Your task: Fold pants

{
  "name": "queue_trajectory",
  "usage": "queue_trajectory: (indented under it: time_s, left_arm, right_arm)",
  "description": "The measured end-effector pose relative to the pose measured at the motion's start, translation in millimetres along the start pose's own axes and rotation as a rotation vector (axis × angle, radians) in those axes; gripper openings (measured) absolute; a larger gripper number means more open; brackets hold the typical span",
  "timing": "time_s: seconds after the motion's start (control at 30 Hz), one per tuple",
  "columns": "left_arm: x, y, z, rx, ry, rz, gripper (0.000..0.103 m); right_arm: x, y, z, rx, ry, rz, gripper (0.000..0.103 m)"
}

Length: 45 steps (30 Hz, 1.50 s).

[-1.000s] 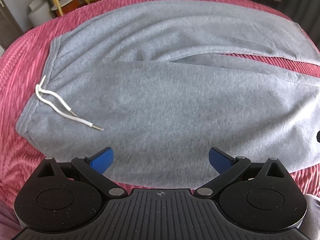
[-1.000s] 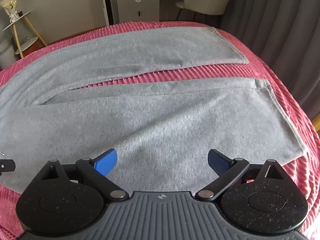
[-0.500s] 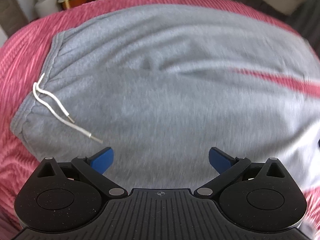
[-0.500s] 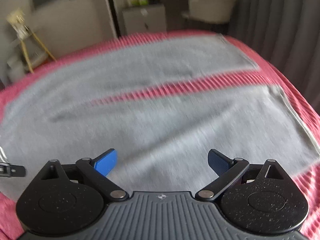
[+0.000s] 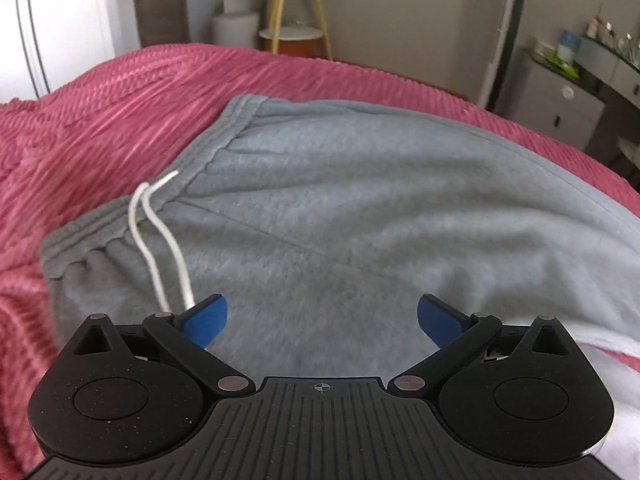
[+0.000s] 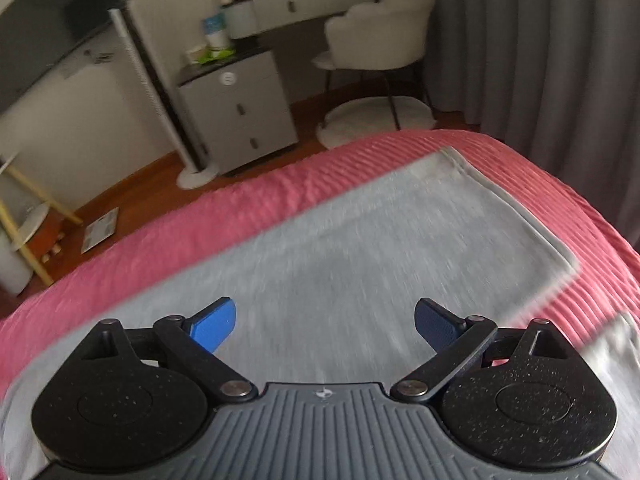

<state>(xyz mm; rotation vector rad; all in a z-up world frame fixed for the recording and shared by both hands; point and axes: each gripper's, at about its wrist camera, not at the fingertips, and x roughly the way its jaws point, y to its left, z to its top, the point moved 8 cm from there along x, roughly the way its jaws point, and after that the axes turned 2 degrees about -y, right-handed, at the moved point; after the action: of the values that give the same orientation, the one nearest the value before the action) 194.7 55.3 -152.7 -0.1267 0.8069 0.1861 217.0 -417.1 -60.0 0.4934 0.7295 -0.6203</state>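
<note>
Grey sweatpants (image 5: pixel 360 208) lie flat on a pink ribbed bedspread (image 5: pixel 100 112). In the left wrist view the waistband (image 5: pixel 120 220) with its white drawstring (image 5: pixel 160 248) is at the left. My left gripper (image 5: pixel 322 316) is open and empty, just above the hip area near the drawstring ends. In the right wrist view the far pant leg (image 6: pixel 360 264) runs to its hem (image 6: pixel 516 204) at the right. My right gripper (image 6: pixel 325 326) is open and empty above that leg. The near leg's corner (image 6: pixel 616 344) shows at the right edge.
Beyond the bed's far edge are a wooden-legged side table (image 5: pixel 294 36), a grey drawer cabinet (image 6: pixel 236 120), a white fan stand (image 6: pixel 196 176), a white chair (image 6: pixel 376 40) and grey curtains (image 6: pixel 560 60).
Both grippers have moved forward over the pants and tilted up, so the room now shows. The left is closer to the waistband; the right is over the far leg. Both stay open.
</note>
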Motion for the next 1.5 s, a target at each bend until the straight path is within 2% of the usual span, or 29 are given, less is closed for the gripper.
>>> queue_trajectory:
  time_s: [0.13,0.23,0.3,0.33,0.4,0.47,0.57,0.63,0.67,0.7,0.77,0.87,0.93,1.03,1.13,1.23,1.3,1.37,1.43,1.5]
  left_arm:
    - [20.8,-6.4,0.7,0.018,-0.065,-0.008,0.103]
    - [25.7,-10.5,-0.1,0.026,-0.112,-0.009,0.103]
    - [30.4,-14.2,-3.3,0.015,-0.124,-0.025,0.103]
    - [34.2,-14.8,-4.5,0.016,-0.125,-0.039,0.103]
    - [42.0,-16.8,-4.6,0.011,-0.117,-0.038,0.103]
    - [48.8,-16.6,-5.2,0.005,-0.108,-0.039,0.103]
    - [52.3,-17.3,-5.5,0.014,-0.141,-0.03,0.103]
    - [52.5,-19.1,-6.6,0.032,-0.162,-0.019,0.103]
    - [52.9,-19.8,-7.1,0.046,-0.169,-0.016,0.103]
    - [53.9,-20.4,-7.0,0.057,-0.175,-0.02,0.103]
    - [54.7,-19.0,-6.4,0.061,-0.181,-0.044,0.103]
    - [55.0,-13.4,-6.2,0.051,-0.185,-0.107,0.103]
    - [51.8,-8.7,-4.2,0.044,-0.185,-0.144,0.103]
    - [41.1,-2.6,2.6,0.026,-0.193,-0.181,0.103]
    - [28.4,7.5,13.0,0.002,-0.213,-0.188,0.103]
    - [17.7,16.3,27.0,-0.029,-0.22,-0.238,0.103]
    - [14.1,19.9,38.6,-0.059,-0.206,-0.26,0.103]
    - [12.9,23.9,54.8,-0.109,-0.183,-0.285,0.103]
    - [18.6,25.0,71.1,-0.175,-0.125,-0.347,0.103]
    - [35.9,21.1,87.9,-0.269,-0.021,-0.382,0.103]
  right_arm:
    - [76.8,8.5,28.3,0.115,0.057,-0.06,0.091]
    - [123.6,11.0,37.0,0.159,0.094,-0.113,0.078]
    - [149.4,11.4,41.0,0.176,0.125,-0.149,0.057]
    - [162.7,11.9,43.4,0.195,0.144,-0.158,0.054]
    - [180.5,12.6,50.0,0.22,0.147,-0.165,0.054]
    - [191.8,9.4,55.4,0.226,0.139,-0.217,0.054]
    - [206.0,1.5,59.7,0.248,0.157,-0.283,0.054]
    - [214.2,-0.4,58.1,0.204,0.181,-0.331,0.042]
    - [213.9,-1.6,57.7,0.191,0.178,-0.351,0.025]
    - [211.9,-4.1,57.5,0.183,0.171,-0.367,0.009]
    - [203.6,-11.9,56.6,0.215,0.155,-0.325,0.004]
    - [166.9,-25.7,51.3,0.249,0.093,-0.202,0.002]
    - [126.0,-39.0,37.9,0.261,0.045,-0.129,0.002]
    - [34.4,-68.0,-2.0,0.272,-0.077,-0.049,0.002]
    - [-52.0,-92.4,-63.1,0.242,-0.143,-0.033,0.002]
    - [-96.3,-121.0,-139.6,0.228,-0.071,-0.059,0.002]
    - [-94.8,-138.4,-185.3,0.203,0.02,-0.074,0.002]
    - [-79.9,-156.3,-219.5,0.278,0.116,-0.035,0.003]
    - [-76.3,-162.4,-226.5,0.3,0.102,-0.005,0.003]
    - [-76.1,-156.7,-223.2,0.201,0.072,-0.016,0.004]
